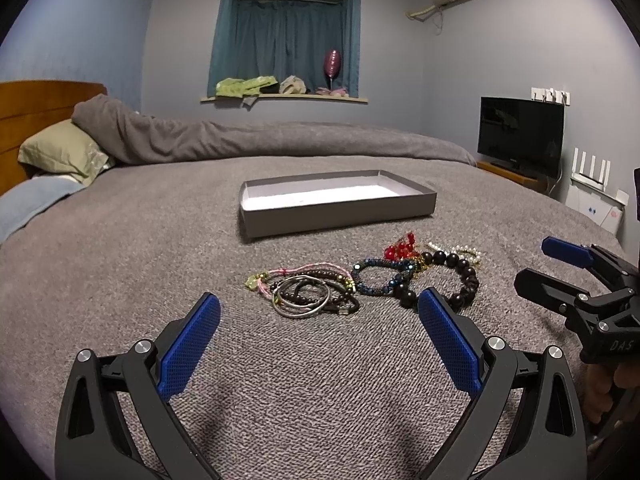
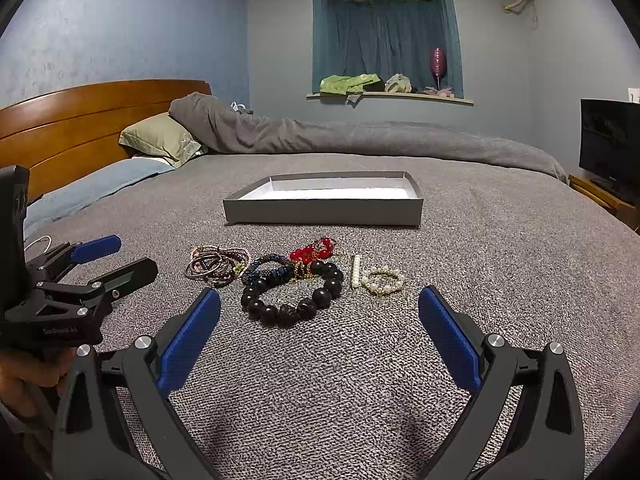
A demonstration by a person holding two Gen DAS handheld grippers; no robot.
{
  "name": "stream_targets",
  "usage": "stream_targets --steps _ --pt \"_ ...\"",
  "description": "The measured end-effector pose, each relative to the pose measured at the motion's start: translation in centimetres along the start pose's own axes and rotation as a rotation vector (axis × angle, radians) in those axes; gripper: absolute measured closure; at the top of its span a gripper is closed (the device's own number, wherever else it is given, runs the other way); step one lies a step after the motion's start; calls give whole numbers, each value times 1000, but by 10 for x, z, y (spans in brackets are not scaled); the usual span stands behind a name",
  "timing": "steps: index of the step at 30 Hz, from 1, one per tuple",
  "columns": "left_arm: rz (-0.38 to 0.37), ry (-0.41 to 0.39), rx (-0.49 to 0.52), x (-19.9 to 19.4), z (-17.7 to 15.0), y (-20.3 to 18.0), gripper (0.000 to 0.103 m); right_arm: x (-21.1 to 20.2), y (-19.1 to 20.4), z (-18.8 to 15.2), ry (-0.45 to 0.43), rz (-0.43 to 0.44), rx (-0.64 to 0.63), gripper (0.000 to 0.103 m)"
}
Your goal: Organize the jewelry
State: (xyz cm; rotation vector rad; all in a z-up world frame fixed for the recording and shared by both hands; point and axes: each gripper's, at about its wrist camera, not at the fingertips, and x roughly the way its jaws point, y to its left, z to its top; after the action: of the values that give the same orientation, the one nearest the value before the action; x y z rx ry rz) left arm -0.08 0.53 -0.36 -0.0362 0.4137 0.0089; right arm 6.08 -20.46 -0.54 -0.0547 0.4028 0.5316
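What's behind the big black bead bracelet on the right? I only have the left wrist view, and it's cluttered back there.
Observer: A pearl bracelet lies flat, to the right of the black bead bracelet and apart from it.
Operator: Anything between those two?
Observer: A short white pearl bar, lying close to the pearl bracelet.
Operator: Are the right tongs open? I see only one pad.
Observer: Yes, the right tongs are wide open and hold nothing.

Pillows [image 2: 162, 138], television [image 1: 520, 136], curtains [image 1: 286, 44].
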Motion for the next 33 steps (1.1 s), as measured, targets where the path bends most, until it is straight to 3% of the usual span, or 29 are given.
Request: stream_targets --steps 33 --pt "11 7 19 1 3 -4 5 4 4 0 2 9 -13 5"
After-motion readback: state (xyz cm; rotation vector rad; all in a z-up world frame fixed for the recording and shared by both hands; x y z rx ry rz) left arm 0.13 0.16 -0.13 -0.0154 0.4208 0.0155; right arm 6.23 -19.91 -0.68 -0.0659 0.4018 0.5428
